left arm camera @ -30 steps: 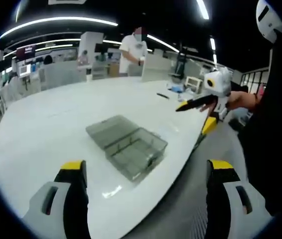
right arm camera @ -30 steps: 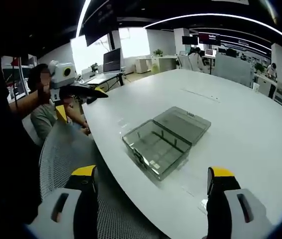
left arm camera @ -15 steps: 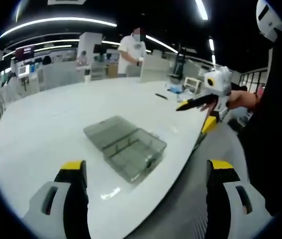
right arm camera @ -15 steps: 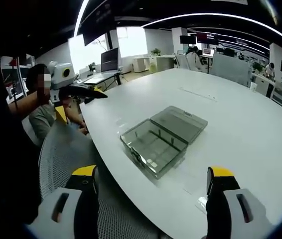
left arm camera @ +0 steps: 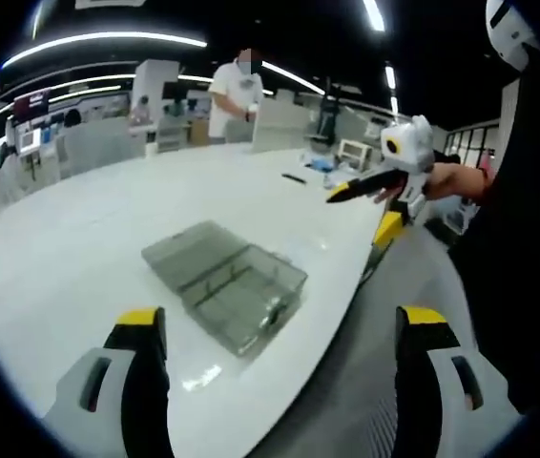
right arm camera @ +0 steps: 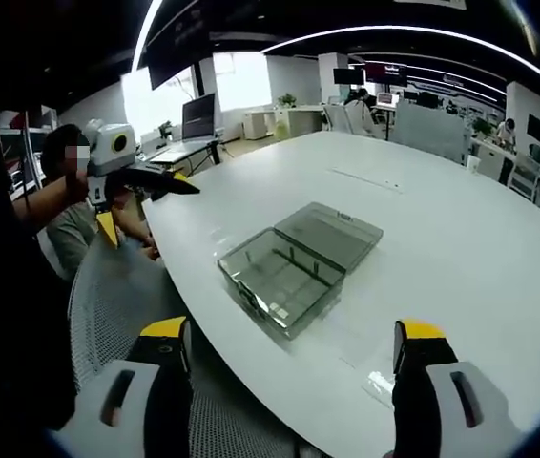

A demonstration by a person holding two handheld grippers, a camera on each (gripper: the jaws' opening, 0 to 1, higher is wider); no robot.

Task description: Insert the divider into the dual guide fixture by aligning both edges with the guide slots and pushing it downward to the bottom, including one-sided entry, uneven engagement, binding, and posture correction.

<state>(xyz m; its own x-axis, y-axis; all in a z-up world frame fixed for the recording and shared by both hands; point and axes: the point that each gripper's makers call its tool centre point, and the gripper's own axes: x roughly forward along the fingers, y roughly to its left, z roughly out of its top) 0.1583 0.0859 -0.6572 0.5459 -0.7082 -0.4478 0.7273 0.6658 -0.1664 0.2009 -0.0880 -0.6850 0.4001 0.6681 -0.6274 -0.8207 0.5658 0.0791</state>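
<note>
Left gripper view: the left tongs point(left arm camera: 275, 329) are released, jaws spread wide and holding nothing, above the near edge of the white desk point(left arm camera: 89, 219). The clear box point(left arm camera: 224, 284), with its lid laid open flat beside it, rests on the desk ahead of the tongs, between the jaw tips and slightly toward the left jaw. The right tongs point(left arm camera: 356, 205) enter from the right, held by a hand point(left arm camera: 451, 181) beyond the desk edge; their jaws are parted and empty. A person in a white shirt point(left arm camera: 232, 91) stands at the far side of the desk.

Right gripper view: the right tongs point(right arm camera: 284, 329) are released and empty. The clear box point(right arm camera: 294, 267) lies ahead, between the jaws, apart from both. The left tongs point(right arm camera: 151, 196) appear at the left, jaws apart, off the desk point(right arm camera: 461, 229) edge. A divider cannot be made out.
</note>
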